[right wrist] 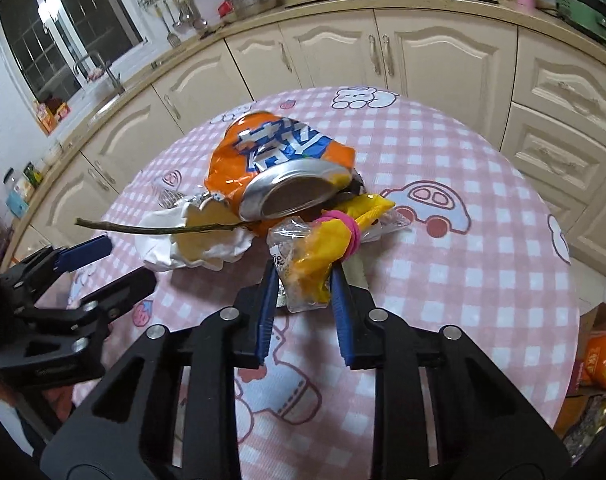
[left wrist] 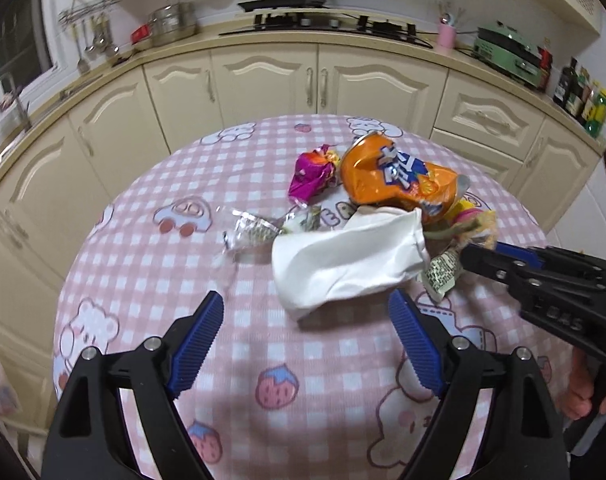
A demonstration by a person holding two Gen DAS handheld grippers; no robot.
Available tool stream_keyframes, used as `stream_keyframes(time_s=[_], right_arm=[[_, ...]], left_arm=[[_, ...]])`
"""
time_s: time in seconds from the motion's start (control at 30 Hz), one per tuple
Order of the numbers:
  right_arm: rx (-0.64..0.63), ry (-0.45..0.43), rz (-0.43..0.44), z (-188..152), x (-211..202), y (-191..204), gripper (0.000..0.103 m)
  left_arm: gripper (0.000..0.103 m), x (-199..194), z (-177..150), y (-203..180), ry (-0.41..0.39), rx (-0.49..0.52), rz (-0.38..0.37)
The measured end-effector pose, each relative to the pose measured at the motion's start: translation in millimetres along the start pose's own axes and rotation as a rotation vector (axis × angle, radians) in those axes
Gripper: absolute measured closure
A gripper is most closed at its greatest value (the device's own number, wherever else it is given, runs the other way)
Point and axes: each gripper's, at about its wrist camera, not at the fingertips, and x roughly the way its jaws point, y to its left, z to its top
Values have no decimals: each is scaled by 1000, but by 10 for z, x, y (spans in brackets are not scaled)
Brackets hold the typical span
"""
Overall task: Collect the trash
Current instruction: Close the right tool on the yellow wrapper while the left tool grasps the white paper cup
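Two grippers work one small heap of trash on the pink checked tablecloth (right wrist: 483, 280), and the crushed orange soda can (right wrist: 279, 168) is the handy landmark. The right gripper (right wrist: 303, 280) is closed on the yellow wrapper bundle (right wrist: 327, 248) tied with a pink band, just in front of the can's dented base; a clear plastic scrap seems caught in the same pinch, though the blur makes that hard to confirm. The left gripper (left wrist: 307, 320) hangs with its jaws spread wide, holding nothing, just short of the crumpled white paper cup (left wrist: 343, 264), which lies against the can on its near side. A purple candy wrapper (left wrist: 311, 174) and a silvery foil wrapper (left wrist: 255, 232) sit left of the can.

To lift the bundle cleanly, I would draw it straight up and back, away from the can, keeping the pinch firm so the slippery film does not slide out. The thin twig (right wrist: 159, 229) lying across the cup could snag, so a slow start is wise.
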Motion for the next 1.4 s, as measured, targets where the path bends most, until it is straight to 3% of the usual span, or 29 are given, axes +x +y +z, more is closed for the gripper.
stream_keyframes(time_s=[0.27,0.33,0.43,0.5,0.53,0.73,0.83,0.87,1.03,1.13,1.17,1.2,1.23,1.27,1.4], right_arm=[[5,2,4,-45,-108,-80,77],[7,3,6,-62,-125,-87,77],[13,3,9,-83,-151,-90,77],[16,2,10,-89,-168,-94,77],[16,2,10,-93,-175,-95,77],[6,-7,15,-125,-254,-75,77],[3,-13,16,-159,-318,-78,77],[2,-17,14,-169,-346,-78,77],[-2,-39,14,-212,-509,-47,77],[-10,-49,15,-261,-606,-60,77],[-12,-50,13,-277,-634,-60,77],[-13,-50,11,-290,-657,-73,77],[-10,-52,8,-303,-683,-91,77],[-5,-54,6,-309,-702,-113,77],[17,-63,-7,-319,-739,-209,77]], left_arm=[[20,202,128,-66,-29,80,-86],[25,258,140,-81,-24,92,-122],[29,255,130,-109,-34,108,-114],[37,222,122,-115,-43,108,-110],[50,204,111,-105,-46,101,-107],[61,81,33,-83,-72,69,-76],[86,-63,-26,-80,-106,52,-43],[103,-100,-39,-75,-107,44,-43],[103,-97,-100,-59,-76,28,-23],[99,-200,-108,-61,-112,44,-57],[85,-238,-108,-81,-120,59,-59],[48,-277,-91,-115,-130,82,-47],[30,-312,-68,-160,-151,116,-39],[19,-343,-64,-195,-180,146,-42],[19,-245,-40,-337,-156,240,-28]])
